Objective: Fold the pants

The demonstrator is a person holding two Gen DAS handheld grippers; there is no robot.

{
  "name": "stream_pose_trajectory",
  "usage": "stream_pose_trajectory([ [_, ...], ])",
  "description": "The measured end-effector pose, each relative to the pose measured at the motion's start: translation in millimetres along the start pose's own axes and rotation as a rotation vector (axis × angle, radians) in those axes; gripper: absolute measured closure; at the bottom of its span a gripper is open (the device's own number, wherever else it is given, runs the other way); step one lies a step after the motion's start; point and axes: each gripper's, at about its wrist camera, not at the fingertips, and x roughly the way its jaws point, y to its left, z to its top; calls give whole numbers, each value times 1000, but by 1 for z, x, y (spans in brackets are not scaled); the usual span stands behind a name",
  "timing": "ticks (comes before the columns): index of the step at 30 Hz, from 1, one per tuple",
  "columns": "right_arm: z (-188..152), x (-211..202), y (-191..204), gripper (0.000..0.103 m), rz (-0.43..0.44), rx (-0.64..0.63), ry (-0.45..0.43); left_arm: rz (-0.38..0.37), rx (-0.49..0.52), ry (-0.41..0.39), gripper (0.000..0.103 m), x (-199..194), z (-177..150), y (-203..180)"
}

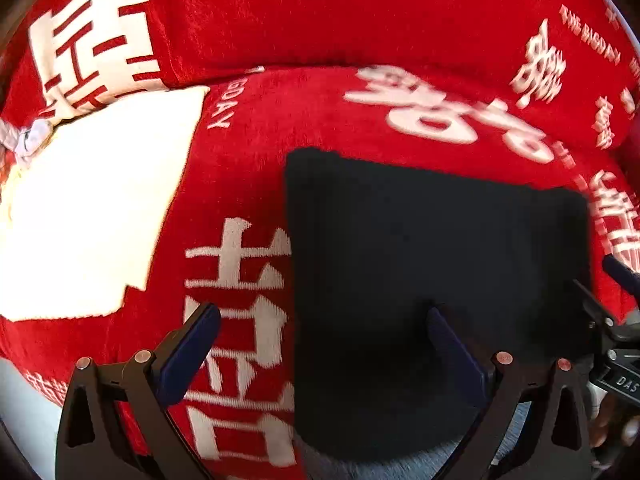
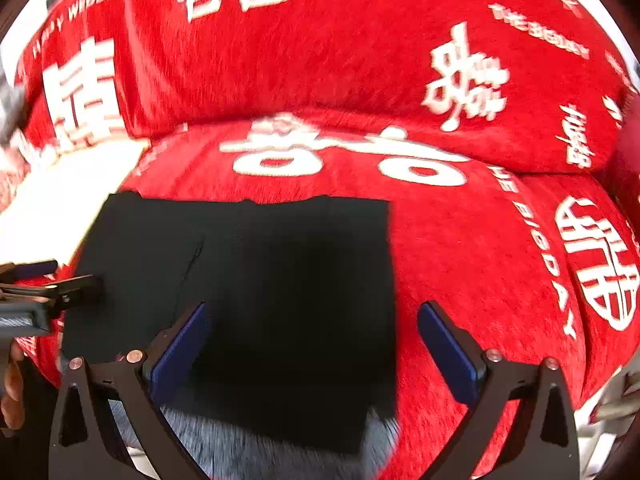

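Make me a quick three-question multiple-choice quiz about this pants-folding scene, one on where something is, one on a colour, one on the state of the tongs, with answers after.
1. Where do the black pants lie?
A. On the red blanket
B. On the white folded cloth
C. On a bare wooden floor

2. What colour is the blanket?
A. Blue with yellow stripes
B. Red with white lettering
C. Plain green

3. How do the left tongs and right tongs stand?
A. Both shut on the pants
B. Left shut, right open
C. Both open, holding nothing

Answers:
1 A: the folded pants rest flat on the red fabric, with the white folded cloth apart to their left.
2 B: red plush with white characters shows in both wrist views.
3 C: each pair of fingers is spread wide with nothing clamped between.
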Motion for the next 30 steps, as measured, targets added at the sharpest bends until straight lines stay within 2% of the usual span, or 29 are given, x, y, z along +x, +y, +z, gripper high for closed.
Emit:
stream_pose_trajectory([
  [1, 2, 17, -1, 0, 7, 11, 70, -50, -17, 18, 0, 3, 1, 5],
  [2, 1, 26, -6, 0, 25, 37, 103, -111, -40, 47, 0, 5, -1, 12],
  [4, -6, 22, -19, 0, 59, 89, 75, -154, -50, 48, 0, 0, -6, 21],
  [7, -22, 13, -33, 0, 112, 121, 59, -182, -31, 17, 0, -11, -20, 34],
  [10, -34, 11, -42, 0, 182, 139, 74, -230, -34, 13, 0, -14, -29, 45],
  [15, -45, 35, -44, 0, 322, 187, 129, -355, -31, 83, 0, 12, -26, 37],
  [19, -46, 33, -40, 0, 322, 164, 88, -440, -93, 137, 0, 35, -20, 23],
  [21, -47, 31, -34, 1, 322, 141, 78, -402, -61, 98, 0, 35, -21, 9],
  [23, -47, 28, -29, 8, 312, 123, 64, -375, -35, 83, 0, 34, -22, 0],
  [24, -47, 26, -27, 11, 314, 118, 58, -374, -28, 75, 4, 32, -23, -3],
  [25, -47, 22, -26, 18, 315, 110, 49, -375, -14, 63, 9, 30, -24, -5],
  [26, -46, 17, -24, 26, 315, 95, 34, -380, 9, 44, 20, 24, -25, -8],
  [27, -47, 14, -22, 30, 313, 82, 27, -383, 28, 29, 29, 18, -26, -10],
  [28, -46, 10, -18, 36, 305, 63, 18, -372, 51, 15, 31, 13, -27, -13],
  [30, -46, 4, -11, 41, 278, 35, 11, -349, 76, -2, 37, 7, -28, -16],
])
